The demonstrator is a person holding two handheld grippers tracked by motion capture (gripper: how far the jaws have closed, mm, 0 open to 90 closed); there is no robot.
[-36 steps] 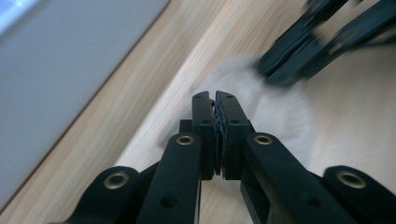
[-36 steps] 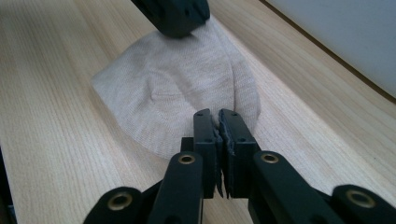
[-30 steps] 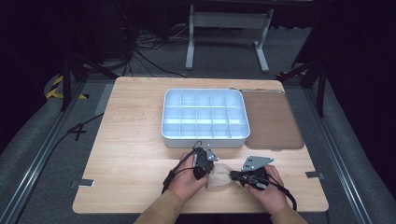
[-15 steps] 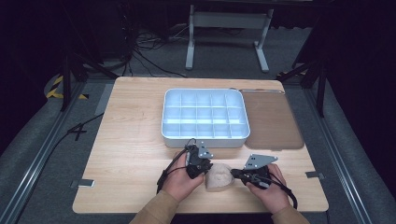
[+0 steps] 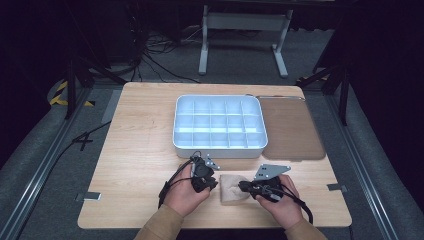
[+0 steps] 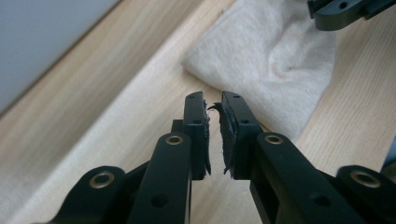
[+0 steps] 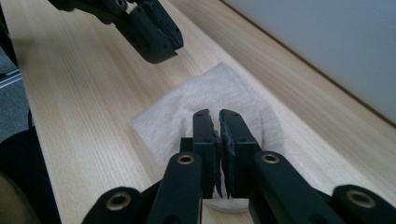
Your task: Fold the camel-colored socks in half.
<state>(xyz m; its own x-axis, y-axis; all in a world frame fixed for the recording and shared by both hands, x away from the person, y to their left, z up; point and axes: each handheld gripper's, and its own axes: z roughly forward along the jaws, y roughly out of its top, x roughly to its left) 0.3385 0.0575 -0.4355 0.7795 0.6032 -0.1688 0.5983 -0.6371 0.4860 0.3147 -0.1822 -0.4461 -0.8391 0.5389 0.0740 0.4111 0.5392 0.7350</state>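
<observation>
Your left claw (image 5: 209,183) hangs just off the left edge of the folded beige cloth (image 5: 235,189), its jaws parted by a narrow gap with nothing between them; they have just been opening. Your right claw (image 5: 246,187) is closed on the cloth's right side, and in the right gripper view its jaws (image 7: 218,135) pinch the fabric near its near edge. The cloth lies flat on the counter (image 5: 135,150), near the front edge and just in front of the white compartment tray (image 5: 219,148). You have open wood to the left of your left hand, while the brown mat (image 5: 292,130) sits beside the tray on the right.
</observation>
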